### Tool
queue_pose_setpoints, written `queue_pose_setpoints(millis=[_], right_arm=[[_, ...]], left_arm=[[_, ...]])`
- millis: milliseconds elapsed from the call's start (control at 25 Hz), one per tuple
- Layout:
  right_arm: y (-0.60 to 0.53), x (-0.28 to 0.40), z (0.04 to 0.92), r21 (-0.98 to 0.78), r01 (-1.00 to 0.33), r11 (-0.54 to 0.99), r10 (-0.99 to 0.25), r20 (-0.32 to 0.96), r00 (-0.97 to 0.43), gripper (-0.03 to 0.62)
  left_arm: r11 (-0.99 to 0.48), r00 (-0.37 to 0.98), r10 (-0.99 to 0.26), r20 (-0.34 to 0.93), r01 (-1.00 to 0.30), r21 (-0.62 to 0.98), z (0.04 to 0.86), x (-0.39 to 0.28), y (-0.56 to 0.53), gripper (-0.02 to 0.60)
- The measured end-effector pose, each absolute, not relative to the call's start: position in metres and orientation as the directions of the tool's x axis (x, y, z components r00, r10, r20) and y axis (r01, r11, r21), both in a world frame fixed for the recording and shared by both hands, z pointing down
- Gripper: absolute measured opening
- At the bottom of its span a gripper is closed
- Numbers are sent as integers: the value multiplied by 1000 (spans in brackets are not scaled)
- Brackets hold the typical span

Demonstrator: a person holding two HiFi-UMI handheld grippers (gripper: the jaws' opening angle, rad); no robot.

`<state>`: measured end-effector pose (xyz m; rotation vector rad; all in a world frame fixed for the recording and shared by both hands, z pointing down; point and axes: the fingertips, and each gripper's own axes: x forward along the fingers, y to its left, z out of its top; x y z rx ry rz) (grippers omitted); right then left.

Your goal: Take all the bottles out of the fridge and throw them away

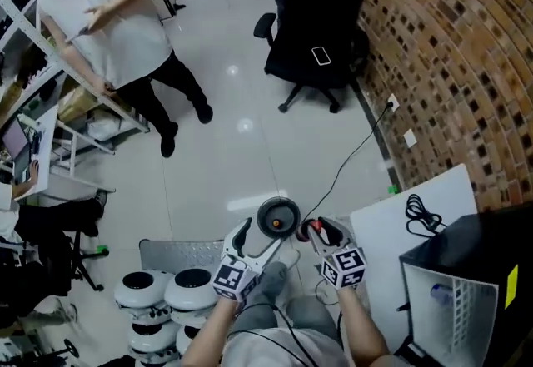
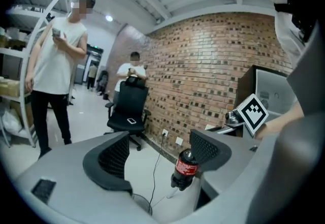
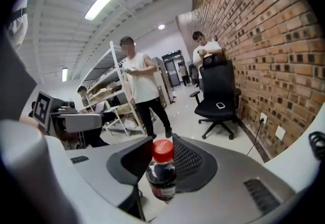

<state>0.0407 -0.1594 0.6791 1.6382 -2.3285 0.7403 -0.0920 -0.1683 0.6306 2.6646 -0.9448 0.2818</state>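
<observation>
While your left gripper (image 2: 160,157) hangs with its jaws spread and nothing between them, it sits just beside the round waste bin (image 1: 277,218), so a careless swing could nudge the bin out from under the drop. To the right of it, your right gripper (image 3: 161,159) is clamped on the small cola bottle (image 3: 162,180) just under its red cap (image 3: 162,151), with the body hanging free below the jaws. That high, narrow hold looks likely to let the bottle swing or slip if you jerk. In the head view the bottle seems nearer the bin's right rim than its middle. Let go here and it may strike the rim and roll across the tiled floor (image 1: 225,141) toward the black cable (image 1: 350,161). Further right, the fridge (image 1: 458,245) stands open, and I cannot tell whether more bottles remain inside.
</observation>
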Motion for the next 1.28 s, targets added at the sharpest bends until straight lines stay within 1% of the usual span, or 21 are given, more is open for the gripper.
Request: queue_pose_setpoints(millis=[80,240,360,440,560,640,680,720,760,800,840,920,1040,1080,1200,1280], right_arm=[[-175,26,742,-303,-915,266,-778,493,-389,146],[-204,-4,882,-320,-909,267,-690,595,-412,144],[-213,-18,999,-280,-919,279,-615,683,-395,144],[-212,-29,1071,-227,-921,317,-541,754,-372,143],[-186,-46,1169,-184,-912,367,-391,859,-330,140],[-169,-51,1220,-193,-914,356,-307,900,-309,138],[-166,-50,1235,-199,-920,336,-284,910,-301,138],[-165,-48,1244,-212,-926,314,-276,912,-303,108],[-165,-47,1248,-240,-924,297,-278,904,-324,28],[-165,-49,1249,-281,-913,295,-280,888,-364,28],[-164,-53,1247,-322,-895,310,-278,869,-409,55],[-164,-59,1230,-359,-864,353,-271,845,-462,71],[-157,-51,1188,-371,-861,348,-299,827,-477,167],[-153,-46,1166,-379,-865,328,-322,816,-480,192],[-157,-30,1092,-382,-870,311,-431,759,-487,229],[-169,-21,1030,-366,-880,303,-524,707,-475,230]], left_arm=[[-682,726,-603,329,-684,260,674,-102,-179,367],[-614,675,-614,409,-734,291,788,-125,-200,367],[-584,656,-600,458,-750,309,866,-137,-207,367],[-553,639,-596,487,-766,328,906,-140,-211,367],[-528,619,-584,526,-781,333,960,-148,-206,367],[-532,619,-561,550,-778,333,987,-151,-201,367],[-537,620,-546,564,-775,333,997,-151,-199,367],[-542,623,-533,573,-771,334,1004,-149,-197,367],[-543,626,-524,577,-768,341,1006,-144,-196,367],[-542,629,-518,581,-766,346,1007,-140,-195,367],[-547,631,-511,584,-762,345,1009,-137,-193,367],[-576,649,-491,581,-742,342,1006,-129,-192,367],[-608,676,-469,568,-714,348,978,-112,-191,367],[-612,677,-468,568,-712,344,965,-108,-189,367],[-636,683,-482,549,-704,318,916,-93,-191,367],[-654,699,-494,517,-691,309,876,-83,-197,367]])
